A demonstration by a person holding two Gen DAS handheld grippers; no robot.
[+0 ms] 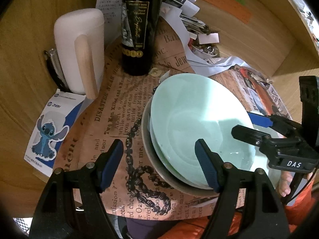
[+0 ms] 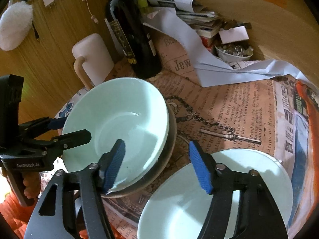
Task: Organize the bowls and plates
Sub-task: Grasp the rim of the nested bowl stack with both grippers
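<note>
Your spread left tool (image 1: 159, 165) and right tool (image 2: 157, 165) straddle the stacked green bowls' (image 2: 117, 123) rim, ready to steady the tilted top one.

Ahead of the jaws, a wooden wall (image 1: 30, 39) with fine vertical grain rises behind a wooden table (image 1: 18, 123) that is covered by a newspaper-print cloth (image 1: 111, 107). Beyond the jaws to the right, a second wood panel (image 1: 259, 45) bears an orange paper strip (image 1: 227, 6). Soft patches of light fall on the cloth.
</note>
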